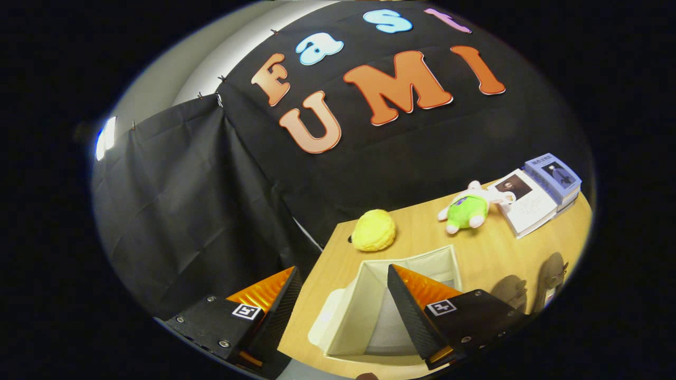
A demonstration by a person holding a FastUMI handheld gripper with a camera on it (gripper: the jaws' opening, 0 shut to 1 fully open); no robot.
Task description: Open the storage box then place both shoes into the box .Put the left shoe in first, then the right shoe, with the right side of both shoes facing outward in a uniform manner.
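My gripper (340,295) has its two fingers spread wide with nothing held. The storage box (369,311) sits between them and just ahead, on the wooden table (486,258). Its top looks open. The box is pale cloth with thin, flat walls, so I think it is light and bendy, and I would pinch one wall near its top edge. Past the box sits a bumpy yellow soft toy (373,230), then a green and white plush toy (467,210), then a stack of books (538,192) with hard flat covers
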